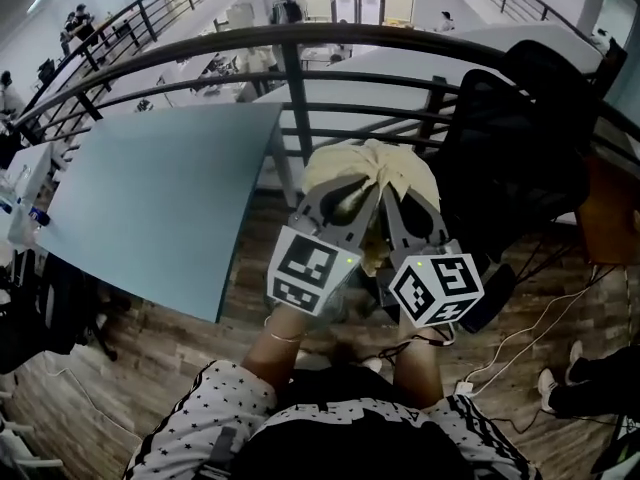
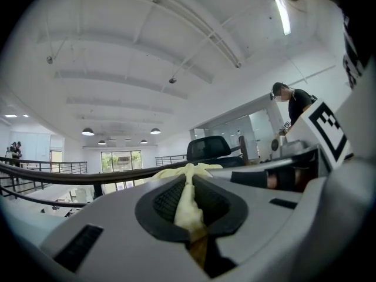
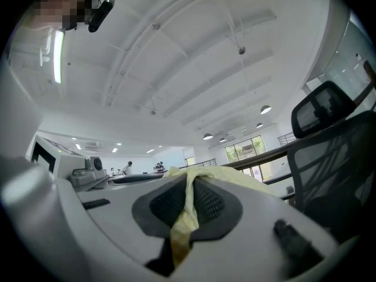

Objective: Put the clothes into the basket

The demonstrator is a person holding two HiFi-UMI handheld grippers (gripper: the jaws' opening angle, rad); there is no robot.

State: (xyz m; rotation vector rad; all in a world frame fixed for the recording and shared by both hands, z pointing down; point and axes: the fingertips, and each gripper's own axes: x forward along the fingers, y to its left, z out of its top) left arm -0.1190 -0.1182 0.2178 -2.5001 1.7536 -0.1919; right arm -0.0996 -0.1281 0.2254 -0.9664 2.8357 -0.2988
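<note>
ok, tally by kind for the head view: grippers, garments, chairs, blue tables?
Garments: 1, the yellow garment
Grippers: 2, left gripper and right gripper, both shut on the yellow garment
Chairs: 1, the black chair
Blue tables: 1, the blue table
Total: 5

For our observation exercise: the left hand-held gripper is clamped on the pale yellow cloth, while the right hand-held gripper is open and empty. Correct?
No. The right hand-held gripper is shut on the pale yellow cloth too, as the right gripper view shows. The left hand-held gripper is clamped on it, as stated.
</note>
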